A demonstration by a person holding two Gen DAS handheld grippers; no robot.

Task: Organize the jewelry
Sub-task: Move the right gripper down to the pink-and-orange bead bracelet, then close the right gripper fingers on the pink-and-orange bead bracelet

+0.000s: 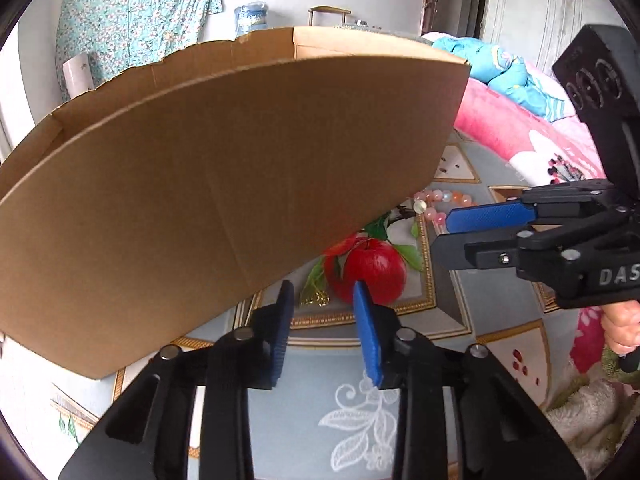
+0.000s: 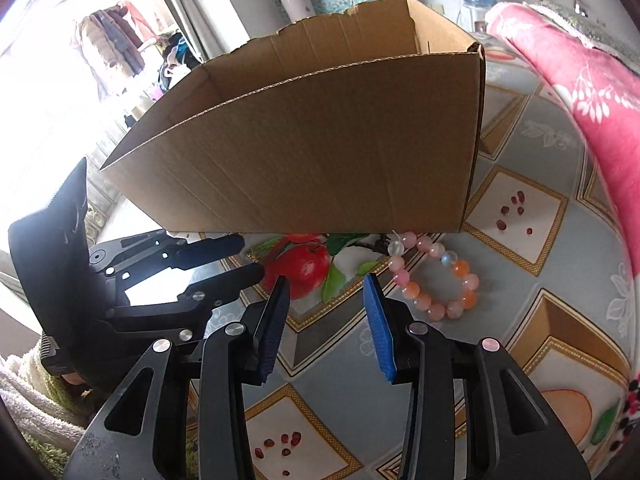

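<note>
on the fruit-print tablecloth (image 2: 532, 128), both hand-held grippers gape empty beside a cardboard box (image 2: 320, 152).

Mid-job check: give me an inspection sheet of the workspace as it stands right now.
Surface: patterned tablecloth with printed fruit, lying flat.
Job's things: pink and orange bead bracelet on the cloth beside the near right corner of the open cardboard box; what lies in the box is hidden.
Clutter: pink blanket at the right edge.
Grippers: left tongs open, nothing between them, near the box wall; right tongs open, empty, the bracelet just ahead to their right.
Cables: nothing seen.
Surroundings: floral cloth on the wall, water bottle, hanging clothes.
</note>
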